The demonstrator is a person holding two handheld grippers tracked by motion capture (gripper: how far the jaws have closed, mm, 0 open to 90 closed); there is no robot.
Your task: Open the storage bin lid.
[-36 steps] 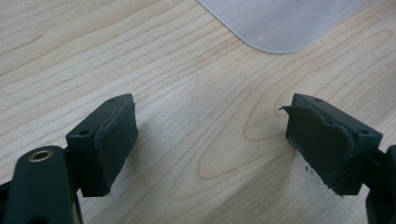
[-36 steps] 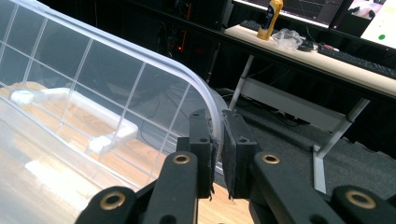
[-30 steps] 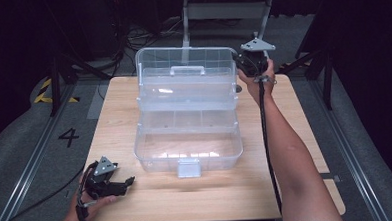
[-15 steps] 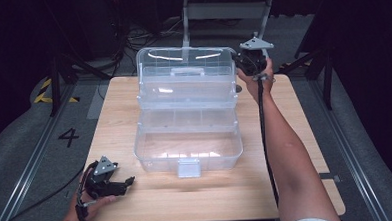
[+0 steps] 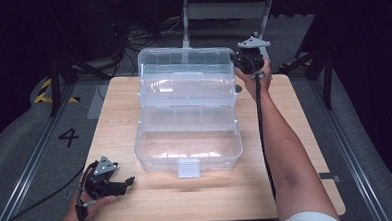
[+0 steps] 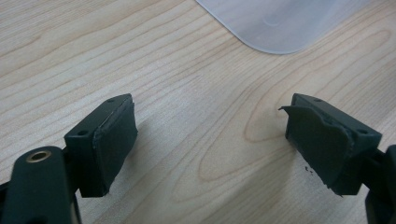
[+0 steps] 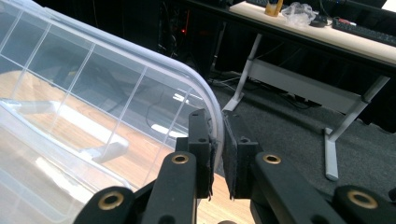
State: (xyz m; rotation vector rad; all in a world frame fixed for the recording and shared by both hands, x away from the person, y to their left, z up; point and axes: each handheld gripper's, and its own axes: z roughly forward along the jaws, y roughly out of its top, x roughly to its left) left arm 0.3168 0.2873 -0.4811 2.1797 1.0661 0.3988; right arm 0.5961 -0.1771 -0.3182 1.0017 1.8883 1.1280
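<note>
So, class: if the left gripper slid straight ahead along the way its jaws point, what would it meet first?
Probably the clear plastic box. The left gripper has open jaws over bare table, and the box's rounded corner lies ahead, slightly right; the gripper might just clip it, though depth is hard to judge.

Left hand (image 5: 85, 208): lower left of the high view, wrist at the frame's bottom edge; a band on the wrist
Left gripper (image 5: 128, 181): low, pointing toward the right of the frame; jaws wide apart, nothing between them
Right arm (image 5: 286, 151): stretched from the lower right up to the upper right of centre; forearm bare
Right gripper (image 5: 239, 63): at the top of the reach; jaws pinched nearly together on a thin clear plastic edge (image 7: 215, 126)
</note>
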